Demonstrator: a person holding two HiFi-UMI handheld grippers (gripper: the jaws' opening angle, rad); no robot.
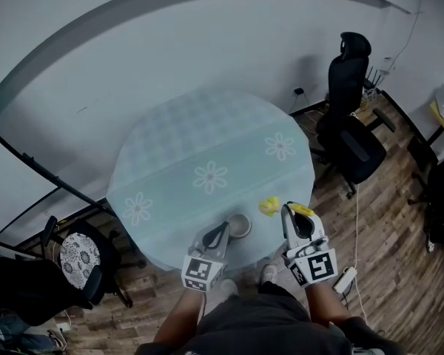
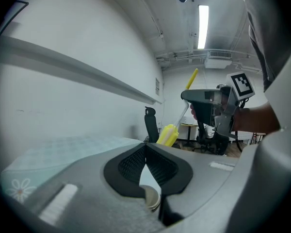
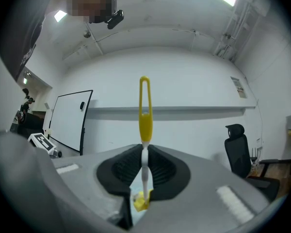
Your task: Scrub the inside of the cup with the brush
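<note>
The left gripper [image 2: 145,147] pinches the small beige cup [image 1: 240,225] by its wall, probably to steady it; beside the cup, the right gripper [image 3: 144,155] clamps the yellow loop-handled brush [image 3: 144,106], ready for scrubbing.

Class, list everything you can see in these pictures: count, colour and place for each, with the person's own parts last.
table: one, pale green with white flowers, centre.
cup: one, pale, table's near edge.
brush: one, yellow and white, held over that edge.
office chair: one, black, right of the table.
patterned chair: one, black and white, lower left.
left gripper: one, grey, fingers together beside the cup.
right gripper: one, grey, fingers shut on the brush.
</note>
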